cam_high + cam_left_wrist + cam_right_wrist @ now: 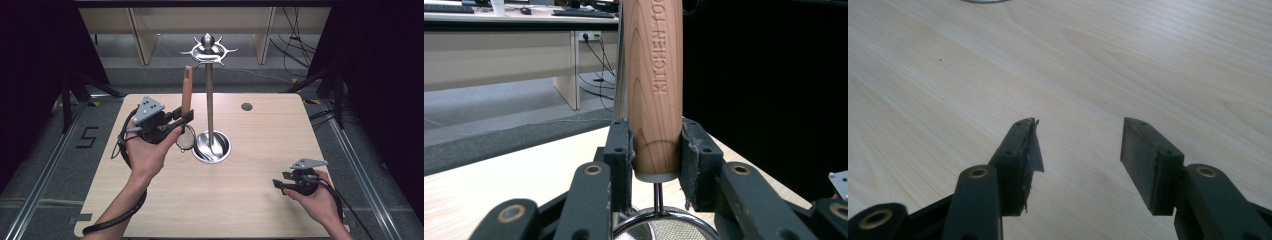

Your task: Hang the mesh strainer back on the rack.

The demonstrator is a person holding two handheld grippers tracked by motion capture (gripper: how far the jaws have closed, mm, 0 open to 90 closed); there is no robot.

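The left gripper (186, 116) is clamping the wooden-handled mesh strainer (187, 90) upright beside the tall steel hook stand (210, 100); I'd lift it straight, aiming its top toward a hook. The right gripper (1078, 145) is resting agape, empty.

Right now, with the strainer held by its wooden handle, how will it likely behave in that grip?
Probably stiff: the strainer stands upright in the left claw. Probably light for its size, being mesh on a thin neck. The round, smooth handle might twist between the pads.
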